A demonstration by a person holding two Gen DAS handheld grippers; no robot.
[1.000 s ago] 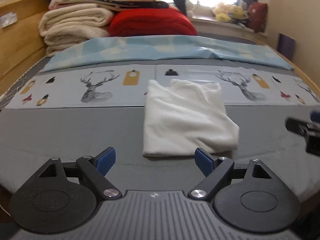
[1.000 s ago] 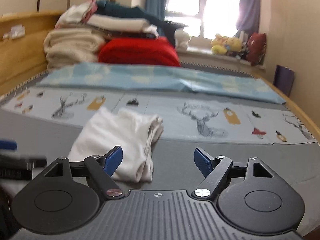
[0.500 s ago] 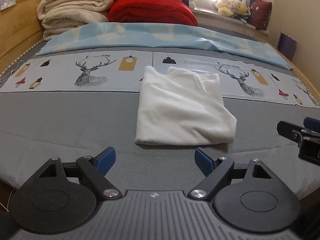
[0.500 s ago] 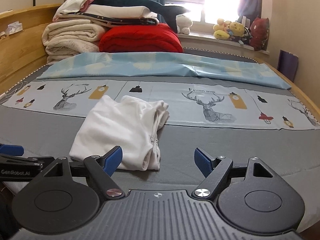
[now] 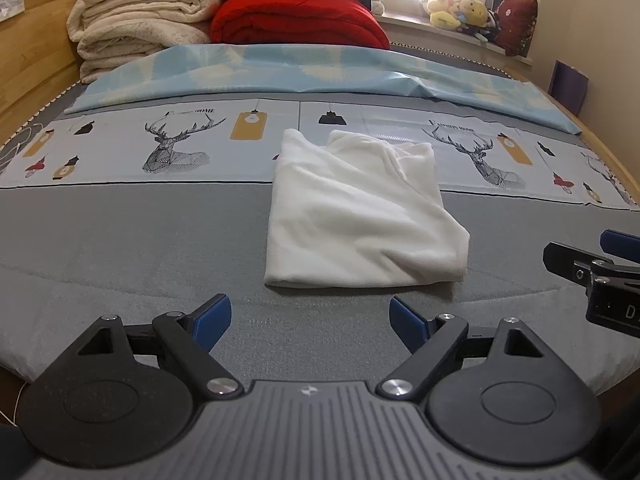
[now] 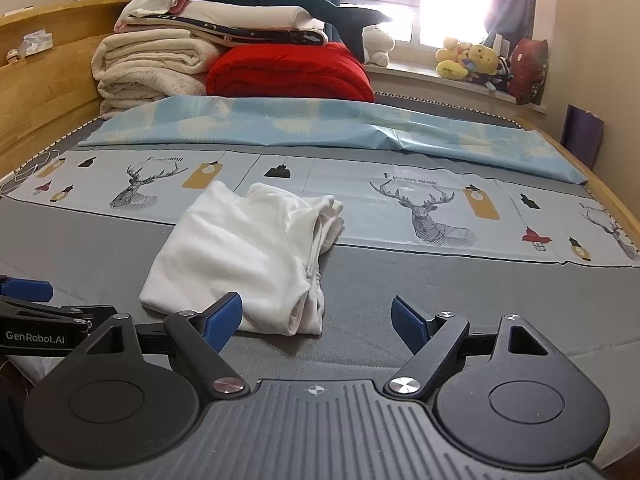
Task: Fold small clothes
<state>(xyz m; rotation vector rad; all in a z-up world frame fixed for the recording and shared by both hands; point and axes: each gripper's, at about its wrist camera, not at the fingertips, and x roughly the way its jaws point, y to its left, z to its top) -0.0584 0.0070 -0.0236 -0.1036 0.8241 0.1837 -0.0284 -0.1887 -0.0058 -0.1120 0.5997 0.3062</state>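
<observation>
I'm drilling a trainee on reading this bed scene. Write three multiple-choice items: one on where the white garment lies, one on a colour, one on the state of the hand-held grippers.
1. Where does the folded white garment lie?
A. On the stack of blankets
B. On the grey cover, its far end on the deer-print sheet
C. On the windowsill

2. What colour is the folded quilt beside the cream blankets?
A. Red
B. Green
C. Black

3. How do the left hand-held gripper and right hand-held gripper stand?
A. Both shut on the garment
B. One open, one shut
C. Both open, holding nothing

Answers:
1 B: its near edge rests on the grey cover, its far end overlaps the deer-print sheet.
2 A: the quilt is plainly red in both views.
3 C: each wrist view shows blue pads wide apart with nothing between.
</observation>
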